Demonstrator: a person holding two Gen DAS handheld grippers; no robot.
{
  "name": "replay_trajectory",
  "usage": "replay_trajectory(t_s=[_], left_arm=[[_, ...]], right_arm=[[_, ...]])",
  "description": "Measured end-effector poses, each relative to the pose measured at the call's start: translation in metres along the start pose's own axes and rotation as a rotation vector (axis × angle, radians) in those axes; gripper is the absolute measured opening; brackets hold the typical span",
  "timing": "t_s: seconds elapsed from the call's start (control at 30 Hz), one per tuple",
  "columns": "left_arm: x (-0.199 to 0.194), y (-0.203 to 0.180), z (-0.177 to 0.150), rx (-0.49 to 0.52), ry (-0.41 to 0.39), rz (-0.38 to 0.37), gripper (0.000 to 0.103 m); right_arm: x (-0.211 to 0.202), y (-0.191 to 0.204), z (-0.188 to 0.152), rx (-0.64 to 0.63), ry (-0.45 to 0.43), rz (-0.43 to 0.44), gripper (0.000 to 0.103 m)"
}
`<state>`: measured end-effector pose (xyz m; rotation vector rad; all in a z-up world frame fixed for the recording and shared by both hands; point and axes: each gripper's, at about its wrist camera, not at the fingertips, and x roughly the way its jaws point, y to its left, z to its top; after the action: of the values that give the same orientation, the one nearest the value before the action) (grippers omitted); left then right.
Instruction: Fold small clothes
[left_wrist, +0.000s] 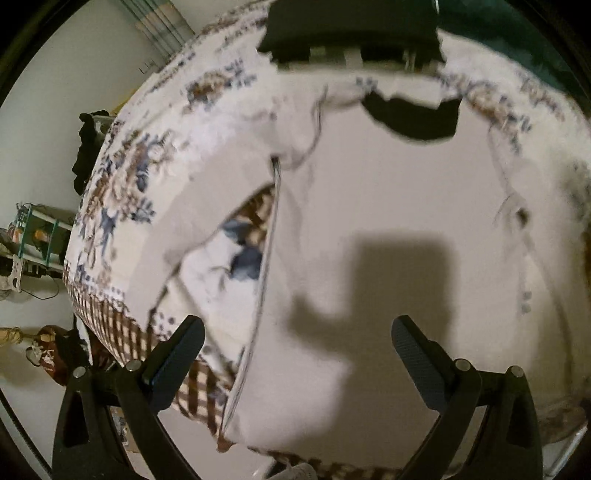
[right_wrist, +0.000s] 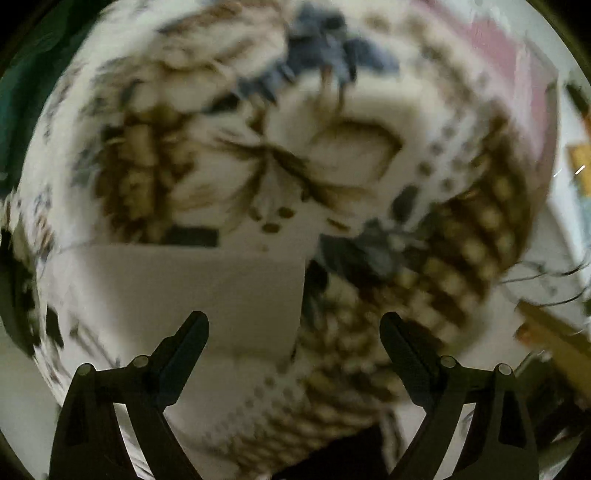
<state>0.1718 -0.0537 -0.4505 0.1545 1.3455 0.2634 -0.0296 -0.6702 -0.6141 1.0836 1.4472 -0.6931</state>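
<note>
Black fingers of my left hand-held gripper (left_wrist: 297, 332) stand spread apart, holding nothing, above a pale cream cloth garment (left_wrist: 388, 221) lying flat on the floral-and-checked covered surface (left_wrist: 122, 177). From that side I see its stitched edge and a dark notch at its far end. My right hand-held gripper (right_wrist: 294, 328) is likewise parted and empty. Its blurred view shows only one cream corner (right_wrist: 192, 291) and much more of the brown-and-blue floral print (right_wrist: 280, 166).

A floral, checked-border cloth (left_wrist: 122, 192) covers the desk; beside it, a green rack (left_wrist: 37, 229) and brown shoe (left_wrist: 50, 354) on the floor
</note>
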Motion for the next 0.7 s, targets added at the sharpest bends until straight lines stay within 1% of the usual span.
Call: replay_trajectory(t_s=[0.03, 0.07, 0.13, 0.17, 0.2, 0.23, 0.27, 0.3, 0.37, 0.47, 0.53, 0.6, 0.67, 0.7], left_arm=[[0.009, -0.002, -0.002, 0.002, 0.009, 0.004, 0.103], [0.016, -0.003, -0.003, 0.002, 0.015, 0.006, 0.103], [0.036, -0.007, -0.006, -0.002, 0.035, -0.004, 0.103], [0.042, -0.009, -0.007, -0.001, 0.044, -0.008, 0.103], [0.049, -0.010, -0.010, 0.002, 0.051, -0.015, 0.103], [0.055, -0.013, -0.010, 0.006, 0.048, -0.026, 0.103], [0.058, -0.014, -0.011, 0.013, 0.050, -0.031, 0.103], [0.061, -0.016, -0.013, 0.019, 0.051, -0.035, 0.103], [0.066, -0.017, -0.015, 0.026, 0.048, -0.054, 0.103], [0.065, -0.012, -0.019, 0.021, 0.040, -0.077, 0.103], [0.063, -0.005, -0.020, 0.017, 0.032, -0.092, 0.103], [0.060, 0.002, -0.019, 0.015, 0.023, -0.099, 0.103], [0.057, 0.011, -0.018, 0.007, 0.012, -0.099, 0.103], [0.055, 0.018, -0.017, -0.004, 0.006, -0.099, 0.103]], right_arm=[[0.016, 0.000, 0.002, 0.024, 0.014, 0.012, 0.095], [0.021, 0.001, 0.002, 0.032, 0.013, 0.014, 0.094], [0.027, 0.008, 0.001, 0.043, -0.027, 0.007, 0.089], [0.025, 0.011, -0.003, 0.045, -0.057, 0.013, 0.081], [0.024, 0.014, -0.005, 0.040, -0.082, 0.017, 0.063], [0.021, 0.023, -0.013, 0.010, -0.097, 0.021, 0.049], [0.020, 0.026, -0.015, -0.010, -0.094, 0.026, 0.022], [0.018, 0.032, -0.020, -0.042, -0.093, 0.031, 0.007], [0.002, 0.038, -0.028, -0.074, -0.135, 0.038, 0.005], [-0.024, 0.034, -0.029, -0.035, -0.206, 0.038, 0.005], [-0.034, 0.041, -0.032, -0.035, -0.216, 0.040, 0.005], [-0.042, 0.057, -0.036, -0.066, -0.225, 0.036, 0.005], [-0.050, 0.085, -0.027, -0.118, -0.227, 0.041, 0.005], [-0.056, 0.103, -0.031, -0.164, -0.237, 0.039, 0.005]])
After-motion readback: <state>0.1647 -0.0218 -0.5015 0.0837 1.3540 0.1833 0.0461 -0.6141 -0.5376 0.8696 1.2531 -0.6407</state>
